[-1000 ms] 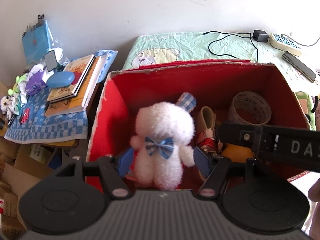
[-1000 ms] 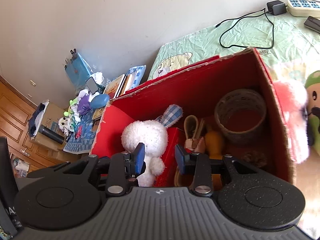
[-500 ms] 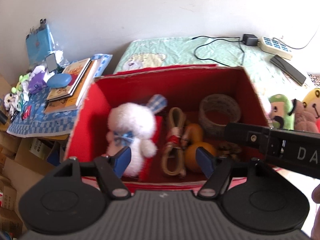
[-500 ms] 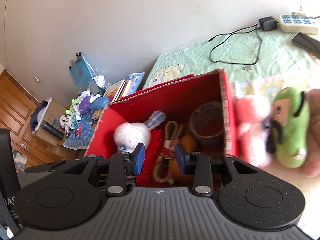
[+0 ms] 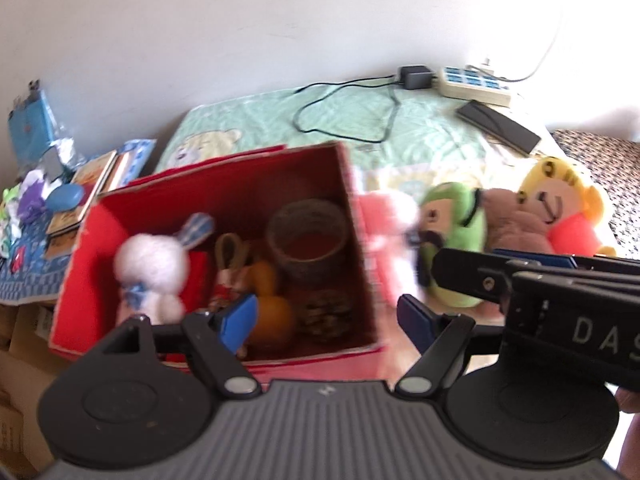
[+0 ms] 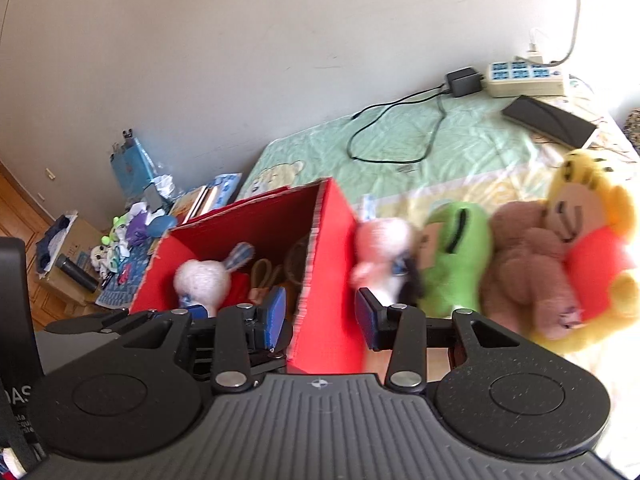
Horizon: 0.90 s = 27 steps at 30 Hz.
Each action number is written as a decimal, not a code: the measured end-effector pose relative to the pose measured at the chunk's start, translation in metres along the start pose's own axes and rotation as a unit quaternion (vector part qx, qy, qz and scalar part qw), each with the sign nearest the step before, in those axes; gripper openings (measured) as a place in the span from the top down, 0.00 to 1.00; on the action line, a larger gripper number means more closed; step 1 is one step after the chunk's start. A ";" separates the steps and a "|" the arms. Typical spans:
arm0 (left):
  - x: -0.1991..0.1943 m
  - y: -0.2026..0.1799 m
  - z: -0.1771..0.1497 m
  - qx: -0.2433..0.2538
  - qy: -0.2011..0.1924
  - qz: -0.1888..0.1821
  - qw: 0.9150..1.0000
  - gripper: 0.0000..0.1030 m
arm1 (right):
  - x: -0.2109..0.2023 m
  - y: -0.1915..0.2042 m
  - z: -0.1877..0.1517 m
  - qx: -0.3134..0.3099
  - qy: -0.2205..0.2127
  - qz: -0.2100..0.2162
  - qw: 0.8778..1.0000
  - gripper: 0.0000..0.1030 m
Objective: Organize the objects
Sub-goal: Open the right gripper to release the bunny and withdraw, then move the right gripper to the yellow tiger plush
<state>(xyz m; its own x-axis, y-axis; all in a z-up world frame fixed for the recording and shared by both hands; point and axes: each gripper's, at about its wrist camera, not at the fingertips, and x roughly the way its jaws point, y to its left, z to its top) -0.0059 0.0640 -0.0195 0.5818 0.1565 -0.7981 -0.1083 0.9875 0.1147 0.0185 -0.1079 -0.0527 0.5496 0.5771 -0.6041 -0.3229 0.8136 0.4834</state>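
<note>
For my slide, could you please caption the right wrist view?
Open right gripper faces red box corner, plush toys lined up beside it.

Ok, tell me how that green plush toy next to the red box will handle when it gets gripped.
The green plush toy looks soft and stuffed, so it will probably squash between the pads and feel light. Its fuzzy fabric should resist slipping. It leans against the brown plush, so lifting it may let that neighbour slump.
</note>
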 end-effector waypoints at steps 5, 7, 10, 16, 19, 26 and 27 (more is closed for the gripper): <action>-0.001 -0.035 0.002 0.016 -0.001 -0.013 1.000 0.22 | -0.018 -0.023 -0.001 0.005 -0.007 -0.019 1.000 0.58; -0.001 -0.048 0.002 0.021 -0.002 -0.018 1.000 0.21 | -0.024 -0.032 -0.001 0.009 -0.009 -0.027 1.000 0.58; -0.002 -0.064 0.004 0.029 -0.002 -0.024 0.999 0.21 | -0.033 -0.045 -0.001 0.014 -0.012 -0.036 0.999 0.58; -0.001 -0.090 0.007 0.045 0.001 -0.034 0.998 0.19 | -0.048 -0.068 -0.001 0.022 -0.020 -0.052 0.998 0.58; 0.002 -0.101 0.009 0.053 0.006 -0.040 0.998 0.19 | -0.053 -0.078 0.000 0.029 -0.022 -0.059 0.998 0.58; 0.011 -0.127 0.013 0.071 0.020 -0.062 0.995 0.17 | -0.066 -0.100 0.000 0.046 -0.028 -0.075 0.996 0.58; 0.013 -0.132 0.014 0.074 0.022 -0.065 0.995 0.17 | -0.068 -0.104 0.000 0.050 -0.029 -0.078 0.995 0.58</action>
<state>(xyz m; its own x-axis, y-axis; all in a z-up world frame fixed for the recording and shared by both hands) 0.0267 -0.0639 -0.0365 0.5465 0.0295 -0.8369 0.0871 0.9919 0.0919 0.0146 -0.2312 -0.0621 0.6312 0.4364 -0.6412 -0.1534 0.8806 0.4483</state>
